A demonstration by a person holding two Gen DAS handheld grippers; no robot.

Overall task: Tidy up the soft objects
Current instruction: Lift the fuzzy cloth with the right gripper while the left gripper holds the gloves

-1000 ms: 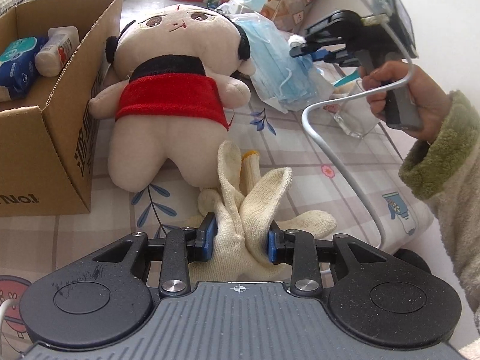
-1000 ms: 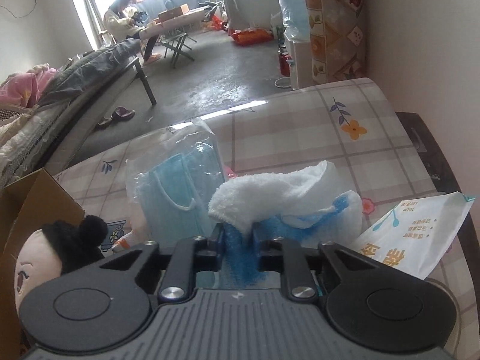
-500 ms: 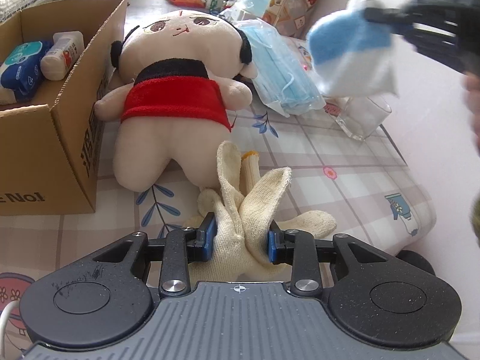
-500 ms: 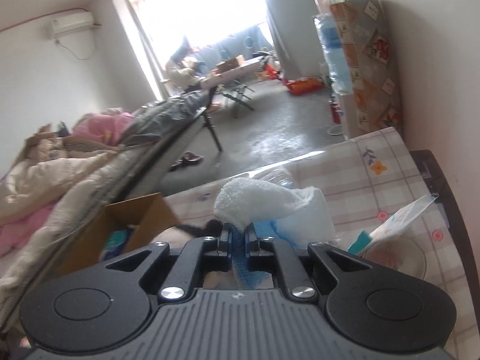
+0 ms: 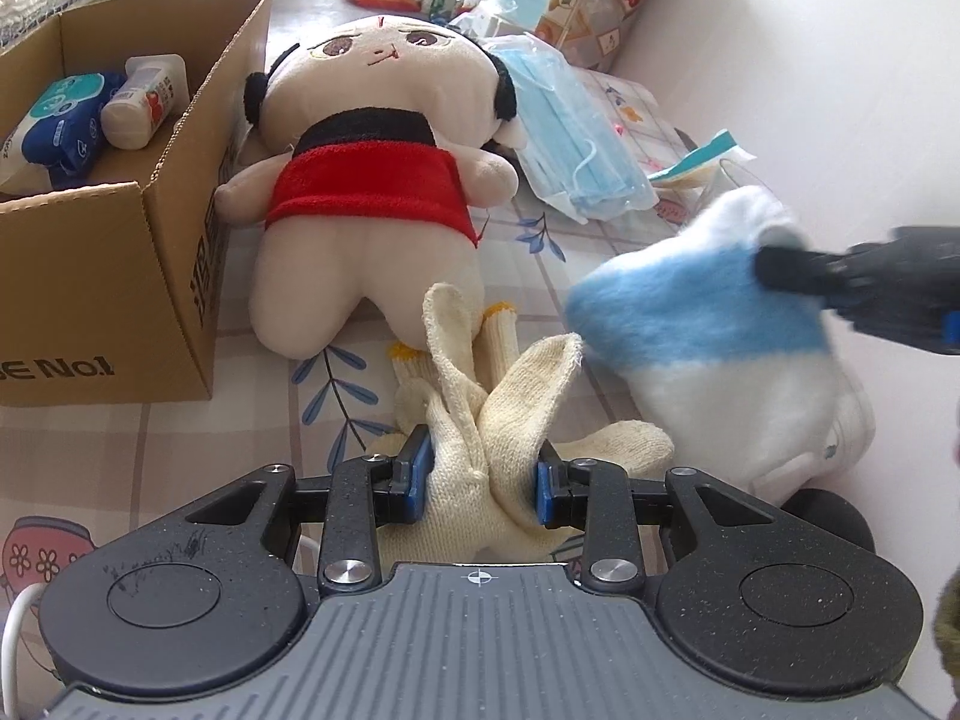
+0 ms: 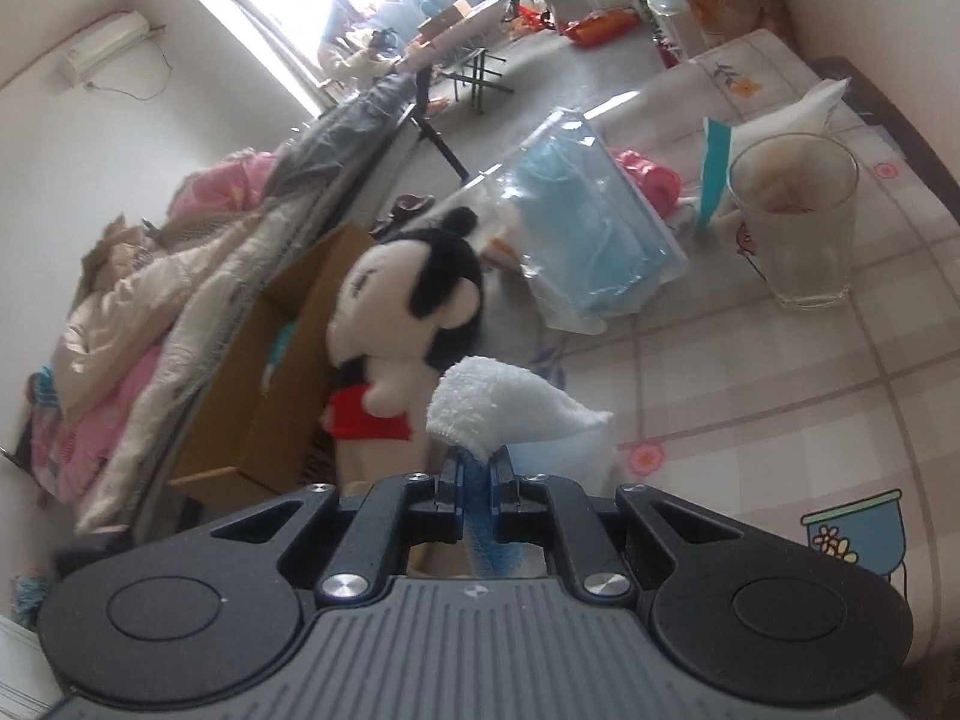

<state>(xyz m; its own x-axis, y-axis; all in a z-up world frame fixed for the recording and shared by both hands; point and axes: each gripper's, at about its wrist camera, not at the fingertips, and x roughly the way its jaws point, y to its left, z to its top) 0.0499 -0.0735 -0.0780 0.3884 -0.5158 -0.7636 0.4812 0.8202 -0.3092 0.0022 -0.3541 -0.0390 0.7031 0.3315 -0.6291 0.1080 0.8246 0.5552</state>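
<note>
Two grips live: left gripper jaws clamp the cream knitted cotton gloves, bunched between them on the table. Right gripper jaws pinch the fluffy blue-and-white towel, hanging ahead of them. Risk: thin pinch slips, or towel snags the clear drinking glass beyond.

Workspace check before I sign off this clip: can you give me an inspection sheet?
Surface: checked tablecloth, flower print.
Job's things: cream gloves; blue-white towel; doll lying beside cardboard box.
Clutter: mask pack; glass; packets in the box.
Grippers: left gripper clamps gloves; right gripper shut on towel, held above the table.
Cables: white cable at lower left.
Surroundings: bedding, folding table, bright window.
</note>
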